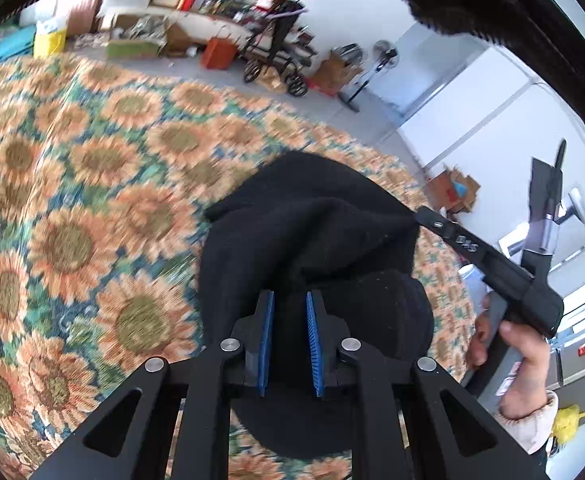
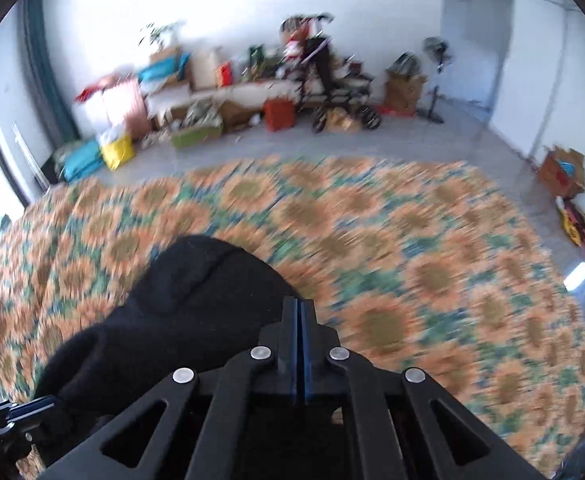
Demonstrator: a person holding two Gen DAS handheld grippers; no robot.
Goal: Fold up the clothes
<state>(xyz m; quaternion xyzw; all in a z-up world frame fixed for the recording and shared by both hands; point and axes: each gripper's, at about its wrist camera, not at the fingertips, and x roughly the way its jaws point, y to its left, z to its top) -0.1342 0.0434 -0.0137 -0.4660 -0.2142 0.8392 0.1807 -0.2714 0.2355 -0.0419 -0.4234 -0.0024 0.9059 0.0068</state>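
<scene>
A black fleece garment (image 1: 312, 208) lies bunched on a sunflower-patterned bedspread (image 1: 92, 200). My left gripper (image 1: 289, 296) is over its near part. A thick fold of the cloth fills the narrow gap between its blue pads (image 1: 266, 340). My right gripper (image 1: 418, 213), held by a hand (image 1: 512, 360), pinches the garment's right edge, and the cloth rises in a ridge to its tip. In the right wrist view the right gripper (image 2: 300, 303) has its pads together at the edge of the black garment (image 2: 196, 280). The left gripper's body (image 2: 12, 412) shows at the lower left.
The bedspread (image 2: 412, 240) spreads wide to the left and far side of the garment. Beyond the bed, bare floor leads to boxes, bags and a red bag (image 2: 278, 114) along the wall. A stroller (image 1: 276, 52) and a standing fan (image 2: 436, 80) stand there too.
</scene>
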